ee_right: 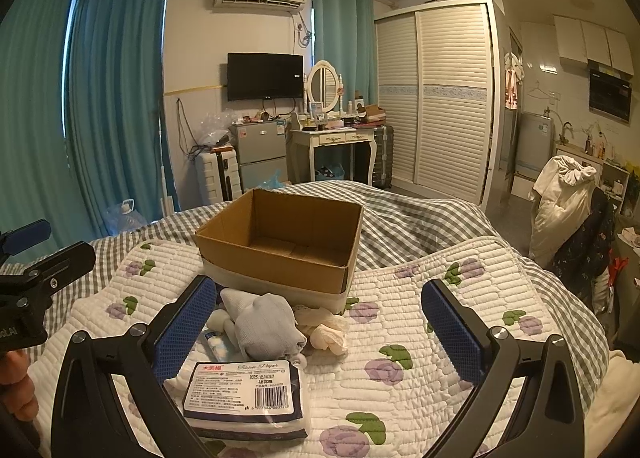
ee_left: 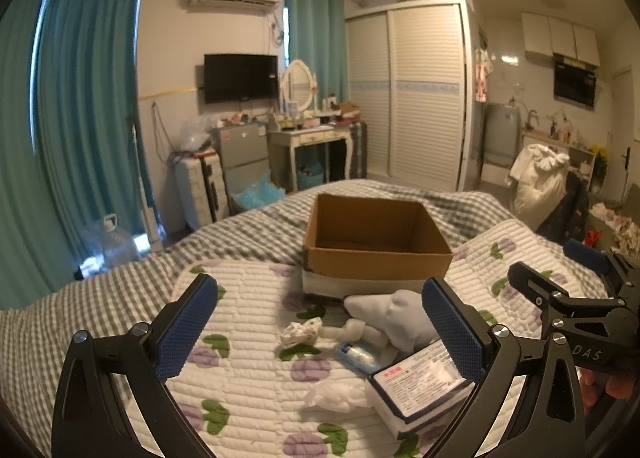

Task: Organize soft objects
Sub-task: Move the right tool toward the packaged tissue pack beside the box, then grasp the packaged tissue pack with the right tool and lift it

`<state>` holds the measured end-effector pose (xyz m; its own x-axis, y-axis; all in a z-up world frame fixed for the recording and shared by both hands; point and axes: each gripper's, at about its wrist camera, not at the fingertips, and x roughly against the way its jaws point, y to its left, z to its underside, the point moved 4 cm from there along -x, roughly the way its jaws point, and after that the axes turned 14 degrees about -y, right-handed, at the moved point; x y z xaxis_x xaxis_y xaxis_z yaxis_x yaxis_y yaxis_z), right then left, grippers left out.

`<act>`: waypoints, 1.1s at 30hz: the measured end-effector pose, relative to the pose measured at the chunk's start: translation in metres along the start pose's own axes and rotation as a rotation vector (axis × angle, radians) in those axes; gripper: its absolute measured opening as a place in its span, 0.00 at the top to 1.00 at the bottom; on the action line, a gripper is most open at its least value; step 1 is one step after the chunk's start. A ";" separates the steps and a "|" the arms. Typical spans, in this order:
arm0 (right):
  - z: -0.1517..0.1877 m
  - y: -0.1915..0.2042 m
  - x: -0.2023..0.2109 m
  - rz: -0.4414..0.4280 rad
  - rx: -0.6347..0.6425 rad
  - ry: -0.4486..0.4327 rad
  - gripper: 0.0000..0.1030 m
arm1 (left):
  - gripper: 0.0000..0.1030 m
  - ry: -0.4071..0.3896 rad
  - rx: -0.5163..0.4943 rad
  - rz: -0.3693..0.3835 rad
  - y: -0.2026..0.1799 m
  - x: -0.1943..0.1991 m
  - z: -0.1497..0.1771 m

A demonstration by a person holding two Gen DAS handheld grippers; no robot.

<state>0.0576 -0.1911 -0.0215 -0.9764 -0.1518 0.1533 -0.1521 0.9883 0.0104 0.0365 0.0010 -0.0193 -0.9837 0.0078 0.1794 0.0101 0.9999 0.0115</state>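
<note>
the cardboard box (ee_right: 280, 242) is sitting empty on the quilt (ee_right: 420, 338); the grey sock (ee_right: 268, 324), tissue pack (ee_right: 244, 390) and small soft bits are lying just before the box, unsorted; left gripper (ee_left: 320, 334) and right gripper (ee_right: 320, 334) are both hovering with jaws apart, holding nothing

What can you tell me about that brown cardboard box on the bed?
The cardboard box is plain brown corrugated card, open at the top with no flaps showing, and looks empty inside. A white band wraps its lower part. It sits upright on the bed, at the far edge of the flowered quilt. A pile of soft things, among them a grey cloth bundle, lies against its near side.
</note>
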 end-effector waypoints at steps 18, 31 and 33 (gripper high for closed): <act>-0.004 0.011 0.007 -0.032 0.065 0.003 0.00 | 0.00 0.033 0.004 -0.033 0.006 0.015 0.013; 0.111 0.027 -0.050 -0.088 0.087 0.330 0.22 | 0.00 0.273 0.025 -0.085 0.012 -0.013 0.095; 0.120 0.028 -0.054 -0.101 0.073 0.352 0.22 | 0.00 0.286 0.022 -0.092 0.012 -0.016 0.100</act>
<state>0.0873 -0.1568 -0.1477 -0.8456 -0.2222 0.4854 -0.2679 0.9631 -0.0258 0.0345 0.0143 -0.1207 -0.8899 -0.0839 0.4483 -0.0841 0.9963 0.0195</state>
